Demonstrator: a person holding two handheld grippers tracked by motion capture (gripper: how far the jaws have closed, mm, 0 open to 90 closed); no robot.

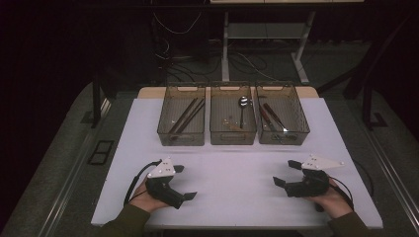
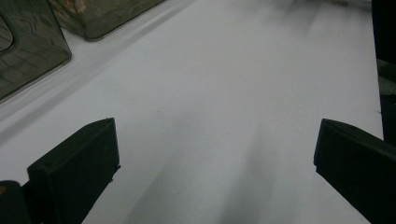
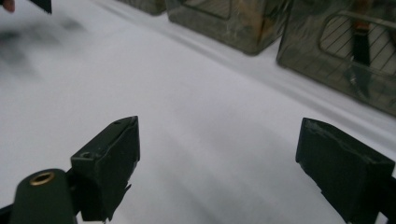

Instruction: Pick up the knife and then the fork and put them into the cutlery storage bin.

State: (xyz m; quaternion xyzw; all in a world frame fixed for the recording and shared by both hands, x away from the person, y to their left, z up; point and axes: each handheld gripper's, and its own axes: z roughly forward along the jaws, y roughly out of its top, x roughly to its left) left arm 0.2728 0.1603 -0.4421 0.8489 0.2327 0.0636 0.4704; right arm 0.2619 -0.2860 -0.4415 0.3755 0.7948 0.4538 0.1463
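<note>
Table [image 1: 232,197]: 3 clear bins are set in a row at the far edge. Left bin [image 1: 181,134] holds chopsticks [image 1: 187,115]; middle bin [image 1: 232,134] a spoon [image 1: 242,104]; right bin [image 1: 282,134] dark utensils. Left gripper [image 1: 184,181] and right gripper [image 1: 286,173] are held near the front edge, jaws spread, nothing between them, well apart from the bins; bare tabletop lies between.

The high view is looking down over the white table [image 1: 237,148] while both gripper views are skimming it closely toward the bins [image 1: 232,120].

Both your hands rested low, grippers empty.
Your left gripper [image 1: 184,181] and right gripper [image 1: 286,173] had jaws spread wide, pointing inward.
</note>
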